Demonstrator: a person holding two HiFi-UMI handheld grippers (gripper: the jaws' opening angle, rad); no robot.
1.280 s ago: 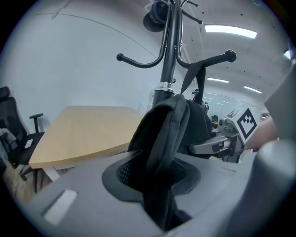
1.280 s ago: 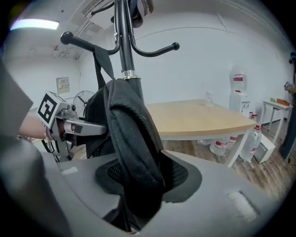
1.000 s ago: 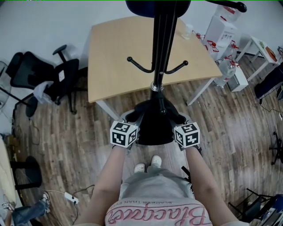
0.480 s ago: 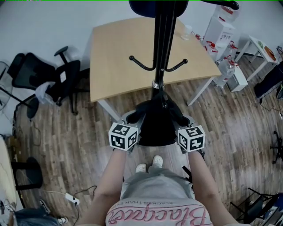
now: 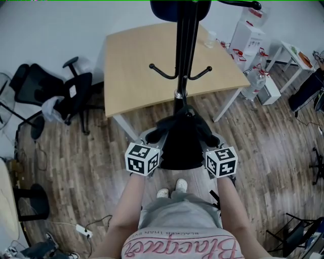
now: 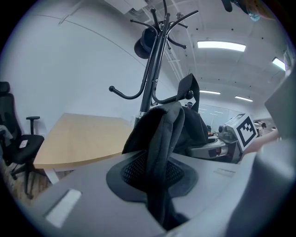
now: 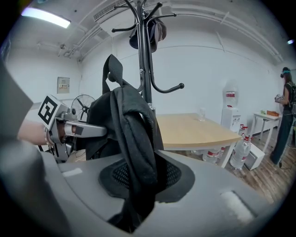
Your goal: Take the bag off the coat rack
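A black bag (image 5: 181,143) hangs between my two grippers, just in front of the black coat rack (image 5: 186,55) and level with its lower pole. My left gripper (image 5: 150,139) is shut on one dark strap (image 6: 159,148), which runs between its jaws. My right gripper (image 5: 212,141) is shut on the other strap (image 7: 136,152) in the same way. In each gripper view the bag's body bulges behind the strap, and the other gripper (image 6: 233,139) (image 7: 62,125) shows beyond it. The rack's lower hooks (image 5: 157,72) are bare.
A wooden table (image 5: 136,66) stands right behind the rack. A dark hat (image 5: 179,7) hangs at the rack's top. Office chairs (image 5: 55,93) are at the left; white boxes and water bottles (image 5: 253,76) are at the right. A person (image 7: 284,118) stands at the far right.
Both grippers and the bag have drawn back a little from the rack toward my body. The grips on the straps look the same.
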